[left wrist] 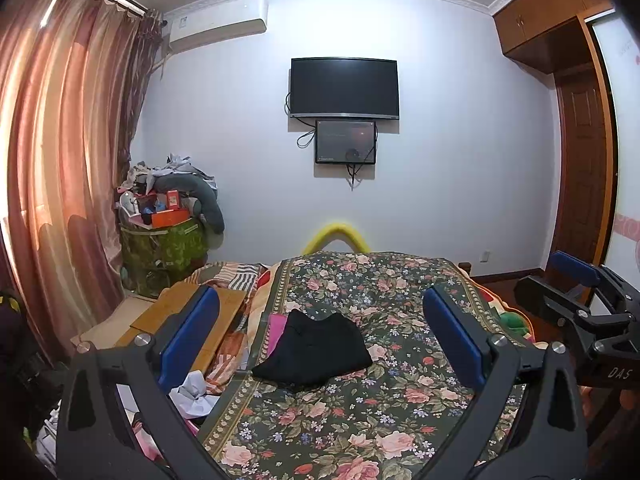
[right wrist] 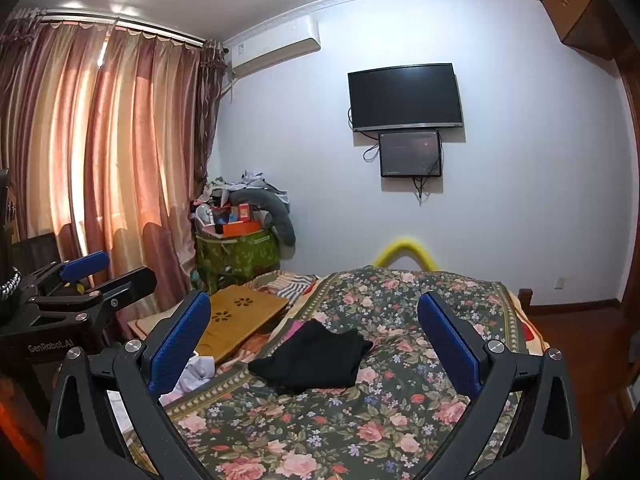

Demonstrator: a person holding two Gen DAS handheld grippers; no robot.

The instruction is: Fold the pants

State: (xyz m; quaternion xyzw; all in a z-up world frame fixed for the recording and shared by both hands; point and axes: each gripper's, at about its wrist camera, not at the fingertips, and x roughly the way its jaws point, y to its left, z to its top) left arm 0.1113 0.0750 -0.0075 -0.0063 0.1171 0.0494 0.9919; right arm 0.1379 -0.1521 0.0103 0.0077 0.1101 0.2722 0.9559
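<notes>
The black pants (left wrist: 316, 350) lie in a small folded heap on the flowery blanket (left wrist: 360, 420) that covers the bed. They sit near the middle of the bed, a bit toward the left edge, and a strip of pink cloth (left wrist: 276, 332) peeks out just beside them. Nothing is touching the pants. The left gripper (left wrist: 320, 336) hangs above the near end of the bed with its two blue fingers (left wrist: 188, 336) spread wide apart and nothing between them. The right gripper (right wrist: 316, 340) is held the same way, its blue fingers (right wrist: 448, 344) wide apart and holding nothing too. Each gripper can be seen at the side of the other one's view, so they are side by side. To the left of the bed lies a flat wooden board (right wrist: 240, 320) with flower-shaped holes cut in it. Behind it is a green bag (right wrist: 236, 256) piled high with boxes and clothes. A dark TV (left wrist: 344, 88) hangs on the white wall, with a smaller screen (left wrist: 346, 142) just under it. Pink curtains (right wrist: 100, 160) glow with light on the left.
</notes>
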